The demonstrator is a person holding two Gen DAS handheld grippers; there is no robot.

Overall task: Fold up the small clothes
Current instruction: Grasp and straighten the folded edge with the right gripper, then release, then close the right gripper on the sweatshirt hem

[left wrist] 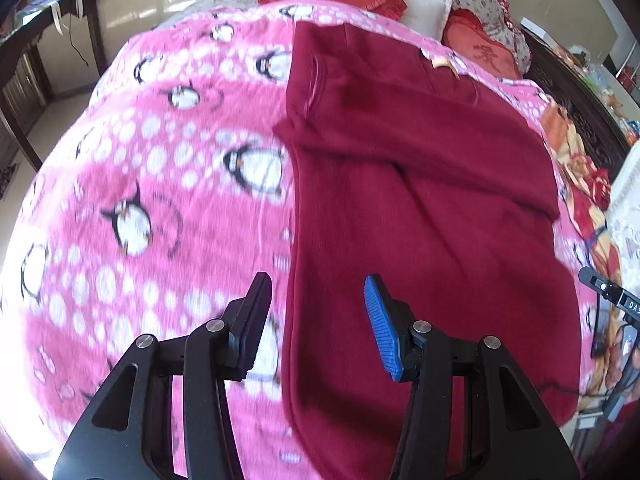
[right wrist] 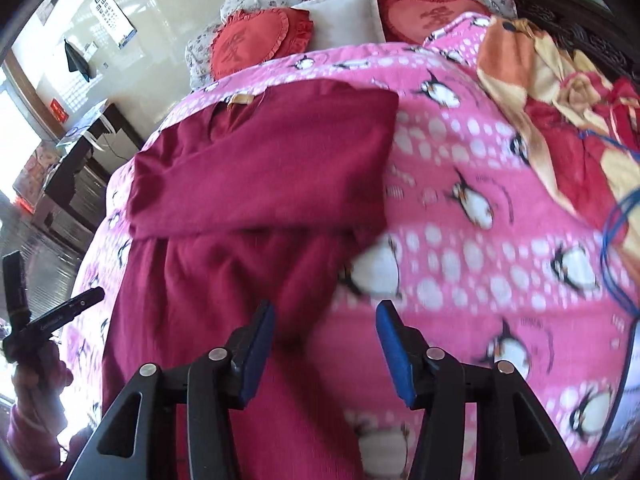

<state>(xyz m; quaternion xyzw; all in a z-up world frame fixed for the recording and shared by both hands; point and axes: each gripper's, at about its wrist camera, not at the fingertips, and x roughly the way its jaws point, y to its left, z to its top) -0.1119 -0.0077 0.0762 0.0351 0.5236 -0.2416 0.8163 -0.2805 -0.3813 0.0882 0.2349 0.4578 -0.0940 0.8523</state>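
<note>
A dark red garment (left wrist: 420, 184) lies flat on the pink penguin blanket (left wrist: 160, 184), its upper part folded across and a tan label (left wrist: 442, 65) at the far end. My left gripper (left wrist: 322, 322) hangs open above the garment's left edge, with nothing between its pads. In the right wrist view the same garment (right wrist: 256, 184) lies left of centre. My right gripper (right wrist: 326, 346) stands open over the garment's right edge, where cloth meets blanket (right wrist: 480, 160), and holds nothing. The left gripper (right wrist: 52, 316) also shows at the far left, held by a hand in a pink sleeve.
Red heart-shaped cushions (right wrist: 248, 40) and a white pillow (right wrist: 344, 12) lie at the head of the bed. A bunched orange and red floral quilt (right wrist: 560, 92) lies along the right side. A dark desk (left wrist: 48, 40) stands beside the bed on the left.
</note>
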